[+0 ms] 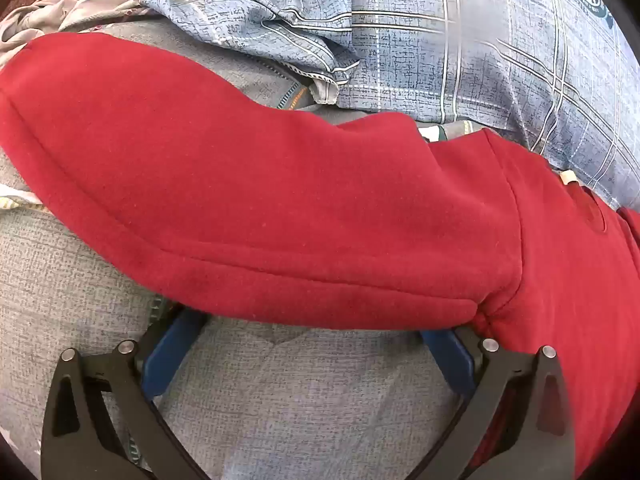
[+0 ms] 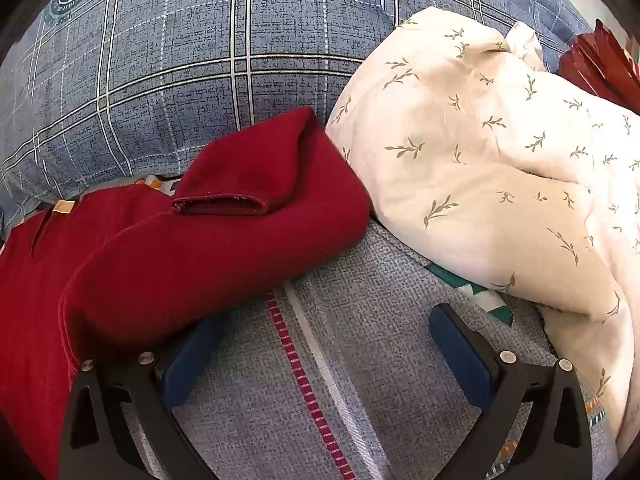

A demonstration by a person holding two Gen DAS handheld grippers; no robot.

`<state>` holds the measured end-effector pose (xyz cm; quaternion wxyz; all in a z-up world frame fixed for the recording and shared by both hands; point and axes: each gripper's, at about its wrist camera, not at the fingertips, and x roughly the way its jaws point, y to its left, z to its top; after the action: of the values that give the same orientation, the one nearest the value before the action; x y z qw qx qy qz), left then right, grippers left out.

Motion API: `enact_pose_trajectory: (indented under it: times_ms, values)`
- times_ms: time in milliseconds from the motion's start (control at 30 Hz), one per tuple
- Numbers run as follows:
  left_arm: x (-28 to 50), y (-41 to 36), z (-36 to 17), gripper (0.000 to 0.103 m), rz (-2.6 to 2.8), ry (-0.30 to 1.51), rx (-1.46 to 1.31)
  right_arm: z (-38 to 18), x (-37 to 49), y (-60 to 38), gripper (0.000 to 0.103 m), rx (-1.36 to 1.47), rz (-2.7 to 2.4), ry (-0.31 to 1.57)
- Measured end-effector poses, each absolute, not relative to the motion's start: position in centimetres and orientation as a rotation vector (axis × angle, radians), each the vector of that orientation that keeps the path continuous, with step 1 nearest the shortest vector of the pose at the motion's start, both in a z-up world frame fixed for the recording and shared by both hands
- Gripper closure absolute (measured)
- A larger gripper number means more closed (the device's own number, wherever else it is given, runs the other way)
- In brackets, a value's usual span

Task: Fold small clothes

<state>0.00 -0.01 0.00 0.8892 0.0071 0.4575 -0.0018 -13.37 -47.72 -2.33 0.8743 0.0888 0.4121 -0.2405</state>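
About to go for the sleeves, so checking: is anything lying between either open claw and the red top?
Nothing visible. The left claw sits open right at the red top, its tips tucked under the sleeve's edge. The right claw is open too, over bare grey bedsheet. The white floral quilt lies off to the side.

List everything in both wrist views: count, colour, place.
sweater: 1, red, spread on the bed sheet, sleeves folded in
bed sheet: 1, grey with red and white stripes, under everything
quilt: 1, blue plaid, behind the sweater
cloth bundle: 1, white with leaf print, right of the sweater
crumpled cloth: 1, pale grey, far left
left hand-held gripper: 1, black with blue pads, open at the sweater's near edge
right hand-held gripper: 1, same colours, open
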Motion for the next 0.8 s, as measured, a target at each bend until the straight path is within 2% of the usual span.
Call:
enact_pose_trajectory:
  times_ms: [400, 633, 800]
  values:
    - [0.0, 0.0, 0.0, 0.0, -0.002, 0.959, 0.004, -2.3, -13.4, -47.7, 0.001, 0.185, -0.502, 0.859]
    - [-0.7, 0.3, 0.3, 0.0, -0.021, 1.037, -0.038, -2.3, -13.3, -47.7, 0.001, 0.188, -0.503, 0.862]
    - [-3.4, -0.3, 2.0, 0.0, -0.041, 0.996, 0.039, -1.9, -13.9, -46.9, 0.0, 0.204, -0.452, 0.945]
